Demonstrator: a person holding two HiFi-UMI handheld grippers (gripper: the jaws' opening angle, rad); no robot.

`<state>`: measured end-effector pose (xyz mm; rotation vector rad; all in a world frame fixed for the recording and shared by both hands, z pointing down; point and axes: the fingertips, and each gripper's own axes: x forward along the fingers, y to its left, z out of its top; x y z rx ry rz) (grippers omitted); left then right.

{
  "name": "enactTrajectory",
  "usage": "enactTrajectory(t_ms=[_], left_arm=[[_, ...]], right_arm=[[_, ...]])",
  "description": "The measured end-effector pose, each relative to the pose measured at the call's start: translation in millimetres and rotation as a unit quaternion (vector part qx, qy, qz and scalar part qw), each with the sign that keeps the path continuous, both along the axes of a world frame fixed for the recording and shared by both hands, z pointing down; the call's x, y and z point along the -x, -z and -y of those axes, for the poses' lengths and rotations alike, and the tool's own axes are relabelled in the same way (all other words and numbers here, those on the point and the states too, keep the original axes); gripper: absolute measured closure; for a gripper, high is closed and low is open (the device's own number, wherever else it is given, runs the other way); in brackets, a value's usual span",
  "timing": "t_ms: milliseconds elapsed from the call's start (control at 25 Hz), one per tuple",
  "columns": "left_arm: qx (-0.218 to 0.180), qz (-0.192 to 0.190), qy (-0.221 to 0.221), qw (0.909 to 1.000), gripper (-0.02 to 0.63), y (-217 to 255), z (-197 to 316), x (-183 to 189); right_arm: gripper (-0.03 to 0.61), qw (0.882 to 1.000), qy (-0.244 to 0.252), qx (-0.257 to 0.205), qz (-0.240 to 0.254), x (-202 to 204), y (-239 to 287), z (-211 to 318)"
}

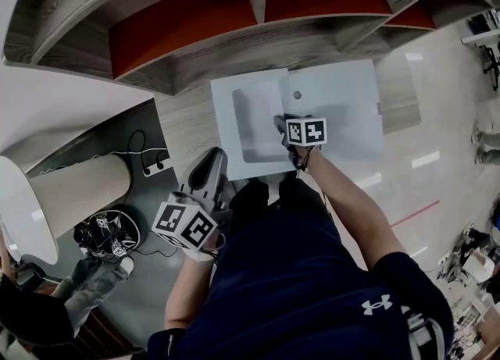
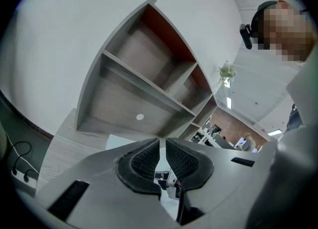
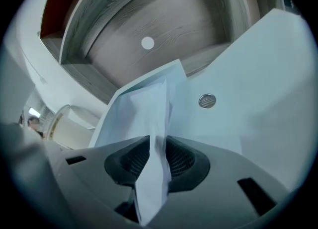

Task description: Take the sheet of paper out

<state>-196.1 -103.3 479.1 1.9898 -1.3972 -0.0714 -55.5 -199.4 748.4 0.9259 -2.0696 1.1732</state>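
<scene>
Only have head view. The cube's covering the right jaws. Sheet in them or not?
Observer: Yes. In the right gripper view the sheet runs between the jaws of the right gripper, which grip it from both sides.
Operator: Flat or bunched?
Observer: Creased lengthwise where the jaws take it, bending up off the folder.
Operator: Left gripper?
Observer: The left gripper has its jaws nearly together with nothing between them.

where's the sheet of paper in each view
Head view: sheet of paper at centre, left of the right gripper.
Left gripper view: only a pale corner above the fingers, sheet or folder unclear.
Right gripper view: lower centre, between the fingers.
Shared landmark: the wooden shelf unit, in all three.
</scene>
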Motion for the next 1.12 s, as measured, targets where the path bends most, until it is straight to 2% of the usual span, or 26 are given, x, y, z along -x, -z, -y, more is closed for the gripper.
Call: enactTrajectory(t_ms=[200, 360, 480, 680, 1120], left_arm=[[0.006, -0.011, -0.003, 0.9999, 0.565, -0.2, -1.9, -4.6], [0.013, -0.018, 0.0, 0.9998, 0.565, -1.7, -4.8, -6.5], [0.011, -0.015, -0.003, 0.9998, 0.565, -2.1, -5.8, -9.2], [0.019, -0.018, -0.001, 0.9997, 0.565, -2.1, -9.1, -17.7], [0.017, -0.018, -0.016, 0.9996, 0.565, 1.1, -12.1, -46.6]], right_arm=[[0.515, 0.997, 0.048, 0.042, 0.044, 0.5, -5.2, -0.6], [0.552, 0.991, 0.049, 0.077, 0.101, 4.3, -2.3, -1.1], [0.559, 0.987, 0.045, 0.088, 0.124, 3.1, -0.9, 0.7], [0.561, 0.986, 0.038, 0.092, 0.137, -8.7, 2.6, -0.4], [0.563, 0.991, 0.022, 0.068, 0.114, -61.8, 11.5, 11.6]])
